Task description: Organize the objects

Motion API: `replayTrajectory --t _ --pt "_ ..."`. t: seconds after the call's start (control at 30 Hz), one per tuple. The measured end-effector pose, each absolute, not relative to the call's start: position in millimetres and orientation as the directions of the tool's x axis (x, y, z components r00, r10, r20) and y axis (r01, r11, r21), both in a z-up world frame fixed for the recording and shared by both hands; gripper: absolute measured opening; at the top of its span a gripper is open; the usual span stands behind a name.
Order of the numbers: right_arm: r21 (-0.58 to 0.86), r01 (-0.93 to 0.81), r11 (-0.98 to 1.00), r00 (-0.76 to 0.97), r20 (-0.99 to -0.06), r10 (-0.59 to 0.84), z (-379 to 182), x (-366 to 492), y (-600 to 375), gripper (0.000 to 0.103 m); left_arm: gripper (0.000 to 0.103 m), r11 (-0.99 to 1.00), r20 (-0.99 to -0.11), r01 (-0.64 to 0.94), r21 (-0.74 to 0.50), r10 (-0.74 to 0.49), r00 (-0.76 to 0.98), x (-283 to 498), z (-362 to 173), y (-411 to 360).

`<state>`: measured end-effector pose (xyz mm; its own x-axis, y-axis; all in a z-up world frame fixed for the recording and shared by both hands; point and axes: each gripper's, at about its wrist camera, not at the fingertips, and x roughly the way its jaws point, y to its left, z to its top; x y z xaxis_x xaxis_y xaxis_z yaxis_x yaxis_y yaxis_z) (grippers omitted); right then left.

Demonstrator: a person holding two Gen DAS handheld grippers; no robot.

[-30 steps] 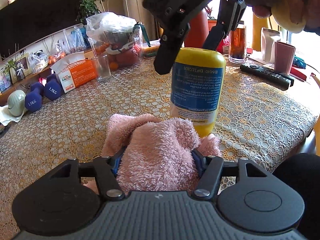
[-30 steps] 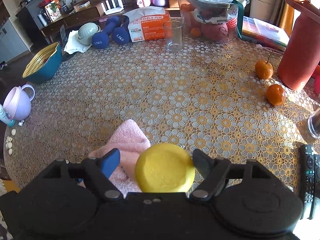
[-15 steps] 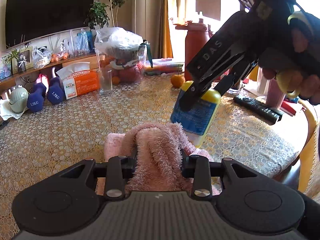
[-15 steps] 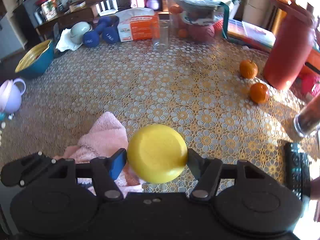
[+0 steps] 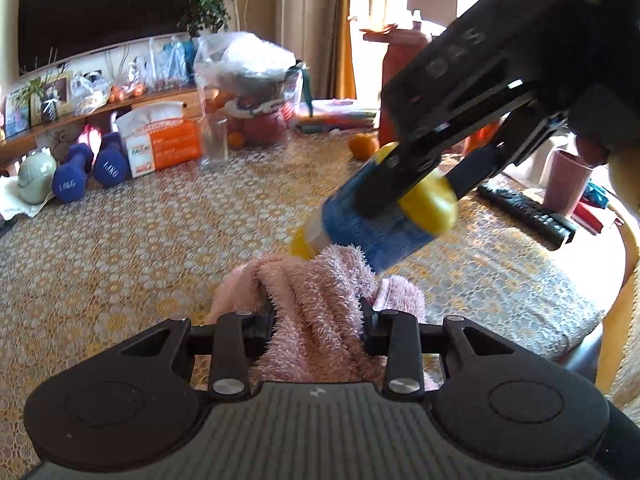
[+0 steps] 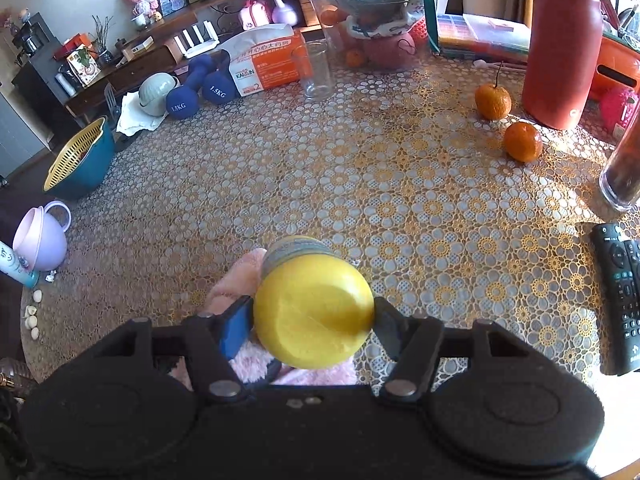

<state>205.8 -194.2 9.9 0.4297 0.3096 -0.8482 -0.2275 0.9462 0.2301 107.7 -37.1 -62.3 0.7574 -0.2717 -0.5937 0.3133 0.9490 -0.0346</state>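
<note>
My left gripper is shut on a fluffy pink towel and holds it bunched just above the table. My right gripper is shut on a yellow bottle with a blue label. In the left wrist view the bottle is tilted, lifted off the table, its lower end touching the towel's top. The towel also shows under the bottle in the right wrist view.
Lace-patterned tablecloth. Two oranges and a red flask at right, remotes, a glass, tissue box, blue dumbbells, a bagged fruit bowl, a colander and lilac cup at left.
My right gripper closed on the upright bottle, lifted it and tilted it onto the towel. My left gripper squeezed the towel tighter and raised it.
</note>
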Motion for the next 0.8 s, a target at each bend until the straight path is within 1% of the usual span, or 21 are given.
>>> replayTrajectory --t 0.07,0.13,0.3,0.5,0.63,0.73,0.8 --pt "0.235 -0.226 0.945 0.428 -0.848 0.313 10 206 -196 0.063 0.035 0.954 -0.607 0.294 -0.052 -0.264 0.749 110 -66 -27" --pt "0.223 -0.245 0.944 0.433 -0.845 0.312 10 205 -196 0.063 0.035 0.955 -0.602 0.284 -0.090 -0.279 0.748 109 -62 -18" --pt "0.198 -0.306 0.931 0.433 -0.842 0.322 6 195 -202 0.063 0.035 0.940 -0.550 0.295 -0.173 -0.340 0.763 102 -41 3" --pt "0.165 -0.359 0.919 0.424 -0.848 0.317 1 181 -205 0.063 0.035 0.903 -0.486 0.327 -0.279 -0.427 0.762 110 -16 10" --pt "0.108 -0.417 0.903 0.438 -0.846 0.303 2 173 -195 0.063 0.035 0.880 -0.463 0.356 -0.314 -0.470 0.752 119 -7 4" --pt "0.061 -0.453 0.889 0.452 -0.844 0.288 2 168 -189 0.063 0.035 0.857 -0.461 0.363 -0.365 -0.505 0.730 130 -5 5" --pt "0.037 -0.473 0.880 0.458 -0.843 0.282 3 166 -185 0.063 0.035 0.853 -0.468 0.362 -0.376 -0.512 0.720 138 -5 4"
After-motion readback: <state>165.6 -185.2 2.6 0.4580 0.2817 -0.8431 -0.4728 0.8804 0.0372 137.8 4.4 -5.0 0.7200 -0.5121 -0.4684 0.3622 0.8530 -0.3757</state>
